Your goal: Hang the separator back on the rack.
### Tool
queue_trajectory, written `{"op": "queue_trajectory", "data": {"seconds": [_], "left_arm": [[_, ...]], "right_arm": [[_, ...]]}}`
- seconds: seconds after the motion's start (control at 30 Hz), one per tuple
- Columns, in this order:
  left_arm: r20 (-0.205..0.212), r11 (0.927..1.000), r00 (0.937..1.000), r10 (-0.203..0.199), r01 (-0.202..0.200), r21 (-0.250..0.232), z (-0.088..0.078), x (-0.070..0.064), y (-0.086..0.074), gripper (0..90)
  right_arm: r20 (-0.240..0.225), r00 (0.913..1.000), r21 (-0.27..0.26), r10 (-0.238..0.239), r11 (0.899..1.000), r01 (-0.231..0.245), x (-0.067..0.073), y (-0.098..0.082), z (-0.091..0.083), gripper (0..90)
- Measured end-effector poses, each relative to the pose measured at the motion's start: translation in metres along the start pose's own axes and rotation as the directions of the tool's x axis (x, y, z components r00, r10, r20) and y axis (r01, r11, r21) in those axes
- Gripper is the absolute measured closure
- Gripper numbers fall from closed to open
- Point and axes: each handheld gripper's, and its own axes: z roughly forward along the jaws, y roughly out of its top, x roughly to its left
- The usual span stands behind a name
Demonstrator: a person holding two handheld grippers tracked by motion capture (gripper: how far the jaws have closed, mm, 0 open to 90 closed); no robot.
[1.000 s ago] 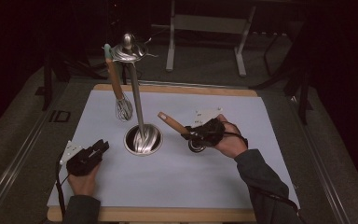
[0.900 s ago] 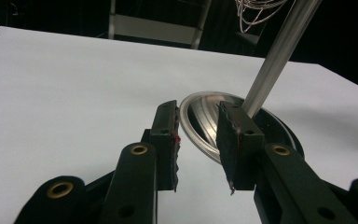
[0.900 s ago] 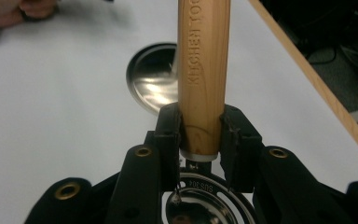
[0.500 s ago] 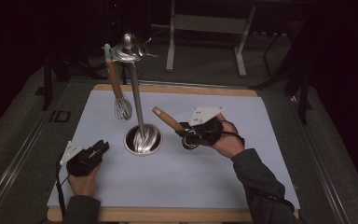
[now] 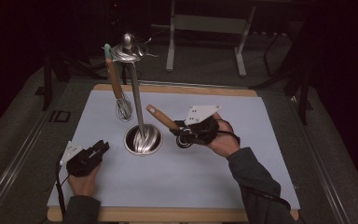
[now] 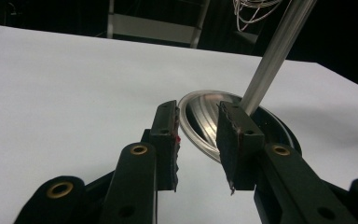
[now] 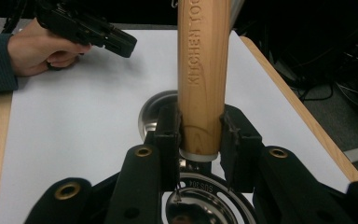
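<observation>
1. Right of the stand's round base point(image 5: 142, 140), above the white mat point(image 5: 242, 177): right gripper point(image 5: 181, 135) with wooden-handled utensil point(image 5: 162, 117), lifted and carried a little leftward toward the pole against one second earlier; handle tip now nearer the pole point(image 5: 136, 100). Left gripper point(image 5: 100, 148) unmoved at the near left of the mat. Whisk point(image 5: 121, 105) hung from the top ring point(image 5: 127, 52) as before.
2. Edges and room: wooden table edge point(image 5: 177, 87) showing along the far side; broad bare mat ahead of the right hand and between the two hands; near left corner taken by the left hand point(image 5: 85, 179); base and pole in the middle, whisk hanging just left of the pole, clear of the mat.
3. Right gripper point(image 7: 200, 135): jaws pinching the wooden handle point(image 7: 201, 70) near its metal collar, pads pressed on both sides, handle rising away from the jaws; perforated metal head below, partly hidden.
4. Left gripper point(image 6: 198, 140): jaws spread, nothing between them, low over the mat, pointed at the base point(image 6: 205, 116).
</observation>
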Motion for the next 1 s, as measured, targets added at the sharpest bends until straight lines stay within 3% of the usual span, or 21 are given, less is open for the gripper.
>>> {"op": "queue_trajectory", "data": {"seconds": [0.23,1.0], "left_arm": [[0.002,1.0,1.0,-0.004,0.004,-0.001,0.0,0.0,0.0,69.2],[0.004,1.0,1.0,-0.005,0.005,0.003,0.0,0.0,0.0,69.2]], "right_arm": [[-0.003,0.9996,0.0,-0.029,1.0,0.029,0.001,0.008,-0.001,70.1],[0.002,0.9999,-0.099,-0.017,0.995,0.017,-0.01,0.024,-0.022,70.1]]}}
